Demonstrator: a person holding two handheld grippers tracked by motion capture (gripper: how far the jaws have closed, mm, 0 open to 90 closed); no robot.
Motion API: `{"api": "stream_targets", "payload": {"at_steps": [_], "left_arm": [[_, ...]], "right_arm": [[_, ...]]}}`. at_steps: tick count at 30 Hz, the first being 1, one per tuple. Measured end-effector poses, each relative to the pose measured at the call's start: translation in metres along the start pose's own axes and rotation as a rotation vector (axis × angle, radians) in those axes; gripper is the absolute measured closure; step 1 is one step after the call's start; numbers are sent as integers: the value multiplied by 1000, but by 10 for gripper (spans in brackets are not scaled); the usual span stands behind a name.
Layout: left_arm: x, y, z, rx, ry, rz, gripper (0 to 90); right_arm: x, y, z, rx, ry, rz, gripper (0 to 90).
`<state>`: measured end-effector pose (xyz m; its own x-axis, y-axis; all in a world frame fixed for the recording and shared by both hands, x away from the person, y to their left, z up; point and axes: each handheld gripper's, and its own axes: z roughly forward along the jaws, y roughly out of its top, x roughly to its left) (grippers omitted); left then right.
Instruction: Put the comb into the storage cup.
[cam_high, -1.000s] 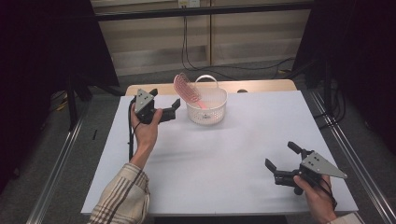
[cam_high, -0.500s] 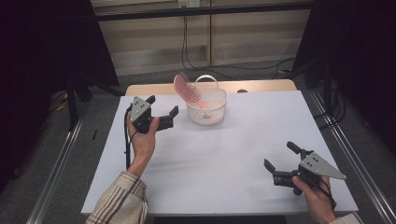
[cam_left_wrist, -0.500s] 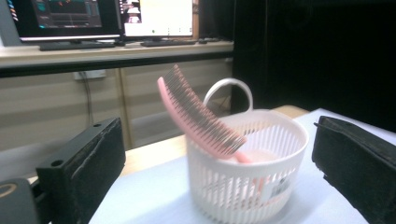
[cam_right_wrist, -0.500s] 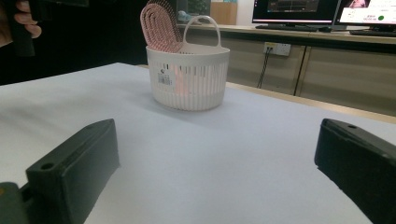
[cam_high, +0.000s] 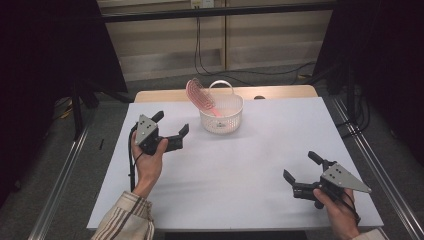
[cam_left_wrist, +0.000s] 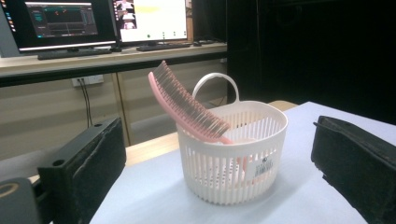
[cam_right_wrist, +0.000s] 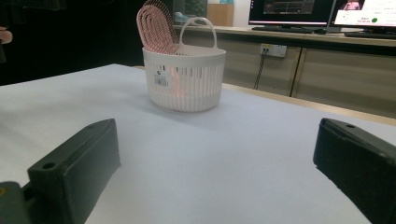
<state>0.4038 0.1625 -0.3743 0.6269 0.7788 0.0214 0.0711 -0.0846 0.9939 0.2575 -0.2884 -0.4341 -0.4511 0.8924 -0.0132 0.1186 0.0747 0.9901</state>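
The basket (cam_high: 221, 113) sits at the table's (cam_high: 240, 165) far edge, the hairbrush (cam_high: 200, 96) leaning inside it. The left gripper (cam_high: 172, 131), jaws wide, has drawn back from the basket, suggesting the drop is done. The right gripper (cam_high: 300, 170) waits well away, also wide.

We see the pink hairbrush's (cam_left_wrist: 187, 105) handle sunk behind the white basket's (cam_left_wrist: 261, 122) slatted wall; the basket's small label (cam_left_wrist: 262, 165) is too blurred to read.

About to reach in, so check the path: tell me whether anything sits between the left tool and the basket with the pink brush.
Nothing visible does. Bare white table lies between the open left tool and the basket holding the pink brush.
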Motion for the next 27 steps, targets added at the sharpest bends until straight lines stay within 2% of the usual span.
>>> {"api": "stream_targets", "payload": {"at_steps": [1,7,9,11,14,16,21,23,27], "left_arm": [[-1,-1,-1,-4,1,-11,32],[-5,-10,-9,21,-5,-22,36],[-5,-11,-13,28,12,-30,37],[-6,-13,-18,22,23,-47,36],[-6,-16,-25,23,32,-42,36],[-7,-17,-28,24,35,-57,34],[-7,-23,-37,21,31,-69,33],[-7,-25,-40,12,23,-86,30],[-8,-26,-47,0,48,-78,28]], "right_arm": [[0,0,0,-1,-4,0,5],[0,0,0,-5,-5,-1,2],[0,0,-1,-5,-7,0,1],[0,0,-1,-4,-5,1,1],[0,0,-1,-6,-6,0,2],[1,0,-1,-5,-8,1,1],[1,0,0,-5,-9,-1,1],[1,0,0,-5,-9,-1,1],[1,0,0,-5,-11,-3,1]]}}
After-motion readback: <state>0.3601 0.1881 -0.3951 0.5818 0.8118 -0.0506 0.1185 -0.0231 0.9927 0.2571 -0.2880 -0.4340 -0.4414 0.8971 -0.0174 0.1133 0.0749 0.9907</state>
